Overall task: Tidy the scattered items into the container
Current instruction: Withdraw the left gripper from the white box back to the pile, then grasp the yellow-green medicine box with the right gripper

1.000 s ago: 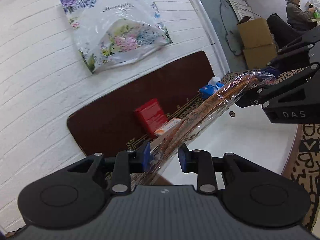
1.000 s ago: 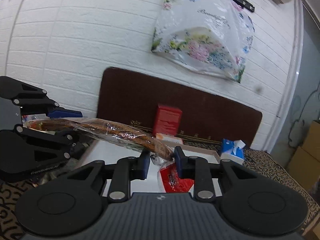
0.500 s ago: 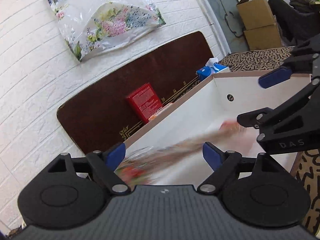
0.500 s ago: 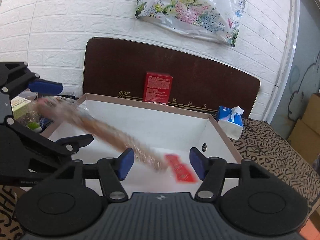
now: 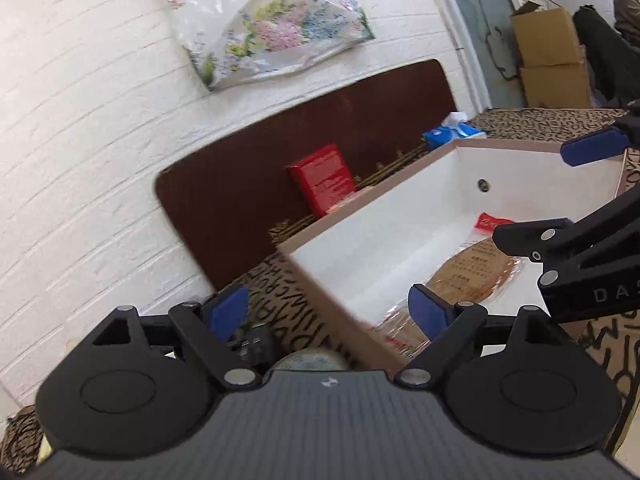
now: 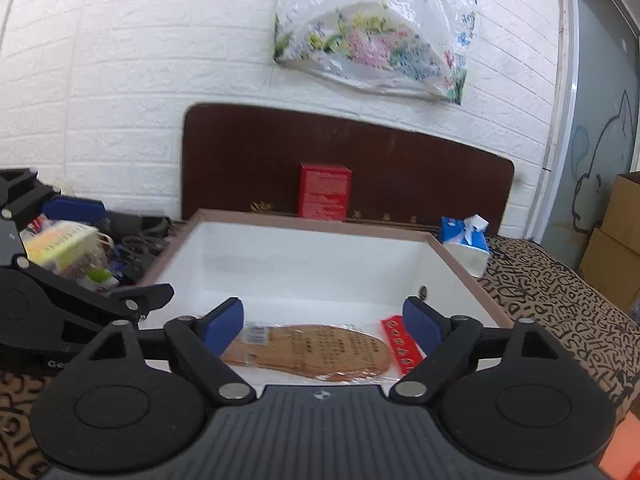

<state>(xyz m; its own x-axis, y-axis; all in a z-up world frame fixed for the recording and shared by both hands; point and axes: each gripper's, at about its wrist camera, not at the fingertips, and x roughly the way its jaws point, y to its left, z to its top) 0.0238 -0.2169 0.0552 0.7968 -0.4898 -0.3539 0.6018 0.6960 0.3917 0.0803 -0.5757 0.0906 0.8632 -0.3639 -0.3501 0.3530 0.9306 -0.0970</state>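
Observation:
A white box with a brown rim [image 6: 316, 220] stands on the patterned cloth; it also shows in the left wrist view [image 5: 360, 236]. A brown insole in clear wrap [image 6: 312, 350] lies flat on the box floor, also visible in the left wrist view [image 5: 472, 276]. A small red packet [image 6: 400, 346] lies beside it. My right gripper [image 6: 322, 322] is open and empty above the box's near edge. My left gripper [image 5: 326, 312] is open and empty at the box's left corner, over a round object [image 5: 312, 360] outside the box.
Scattered items [image 6: 68, 248] lie left of the box: a yellow-green pack, dark cables, small packets. A red carton [image 6: 325, 196] leans on the brown board behind. A blue tissue pack [image 6: 466, 240] sits at the box's right. Cardboard boxes [image 5: 548, 56] stand far right.
Both grippers held the wrapped insole above the box, then opened. It dropped and now lies flat inside. The left gripper has moved left toward the box corner.

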